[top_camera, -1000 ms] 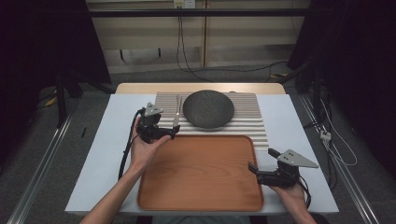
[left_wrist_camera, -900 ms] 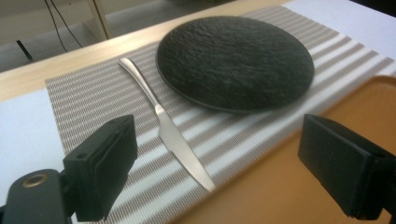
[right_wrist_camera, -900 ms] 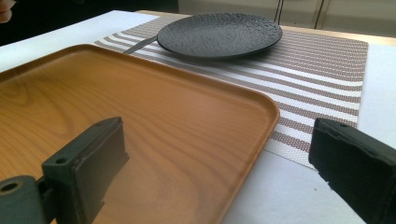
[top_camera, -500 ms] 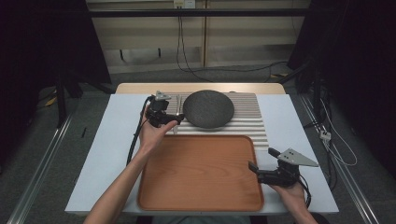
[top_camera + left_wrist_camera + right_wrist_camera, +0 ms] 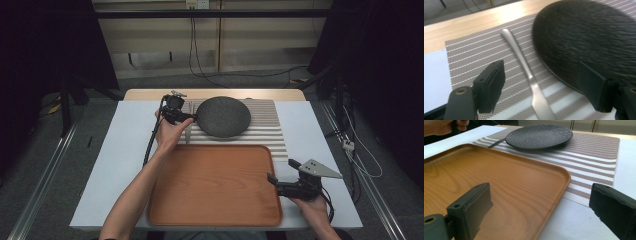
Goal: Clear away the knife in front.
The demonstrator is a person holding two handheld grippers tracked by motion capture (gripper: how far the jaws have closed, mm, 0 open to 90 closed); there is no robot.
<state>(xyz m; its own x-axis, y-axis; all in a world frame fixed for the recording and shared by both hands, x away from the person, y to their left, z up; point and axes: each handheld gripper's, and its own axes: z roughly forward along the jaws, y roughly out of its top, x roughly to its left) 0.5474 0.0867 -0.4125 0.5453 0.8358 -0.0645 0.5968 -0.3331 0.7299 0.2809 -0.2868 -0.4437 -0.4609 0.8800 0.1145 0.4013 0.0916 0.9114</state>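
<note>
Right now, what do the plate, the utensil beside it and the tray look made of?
Plate: black, matte, pebbled surface; looks like stoneware or slate-style ceramic, though it could be melamine.
Utensil: silver-grey with a soft sheen; likely brushed stainless steel.
Tray: orange-brown with visible grain lines and a smooth satin finish; wood or a wood-look laminate.

The high view looks down on the table (image 5: 125, 150); both gripper views sit low and close, sharing the dark plate (image 5: 586, 42).
</note>
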